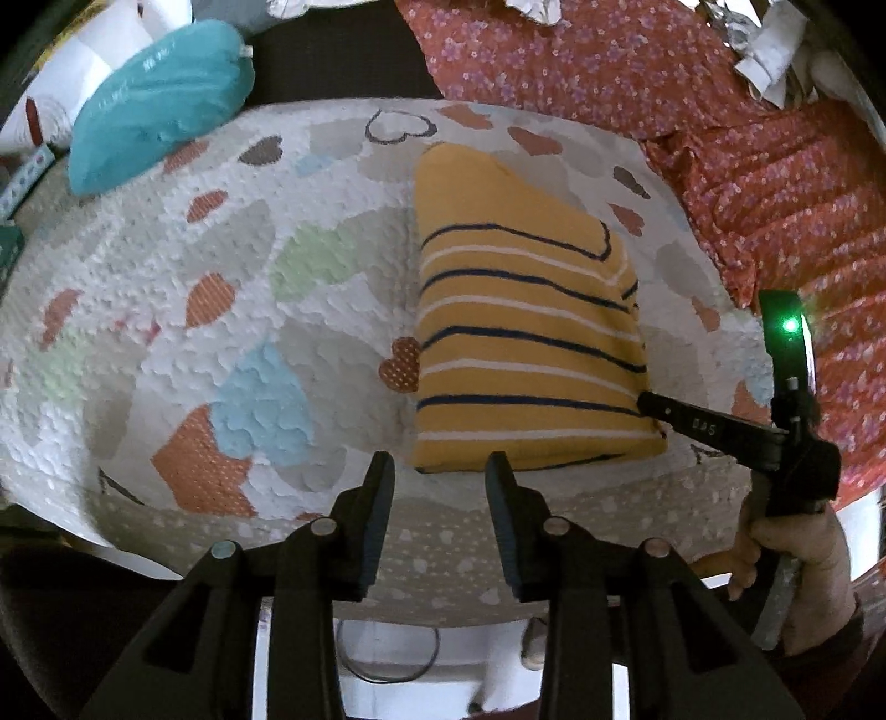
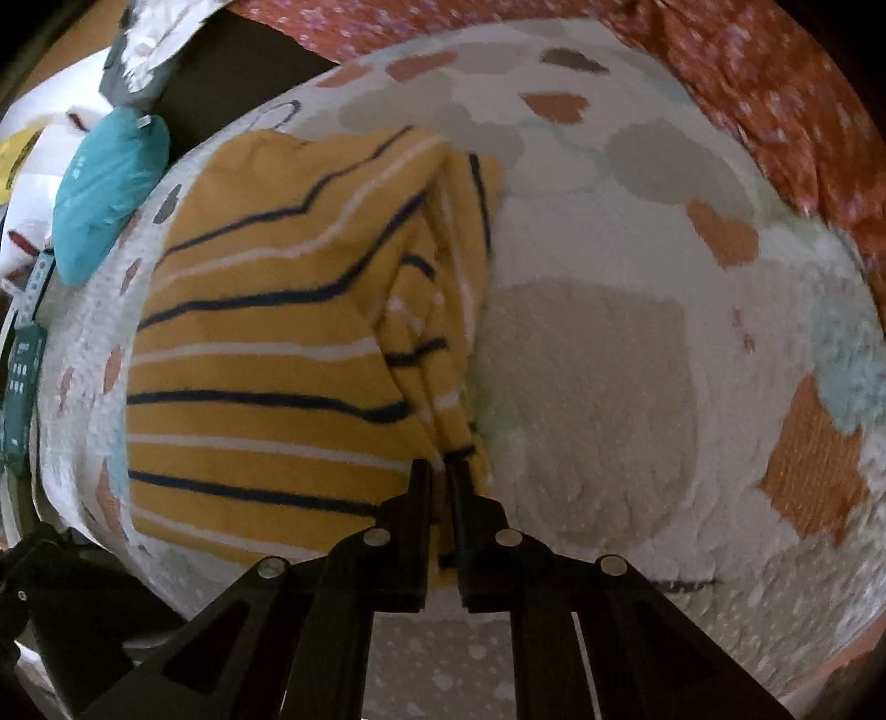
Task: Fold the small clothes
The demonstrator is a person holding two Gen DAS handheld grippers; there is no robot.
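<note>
A small yellow garment point(image 1: 520, 332) with navy and white stripes lies folded on the white quilt point(image 1: 232, 310) with coloured heart patches. My left gripper point(image 1: 440, 471) hovers open just short of the garment's near edge, nothing between its fingers. In the left wrist view my right gripper point(image 1: 648, 401) reaches in from the right, its tip at the garment's near right corner, with a person's hand point(image 1: 797, 559) on its handle. In the right wrist view the right gripper point(image 2: 441, 465) is shut on the yellow garment point(image 2: 266, 354), pinching its bunched right edge.
A teal pouch point(image 1: 155, 99) lies at the quilt's far left. Red floral fabric point(image 1: 764, 183) is heaped along the far and right side. Crumpled foil and paper point(image 1: 758, 50) sit at the top right. The quilt's near edge point(image 1: 432, 554) drops off toward the floor.
</note>
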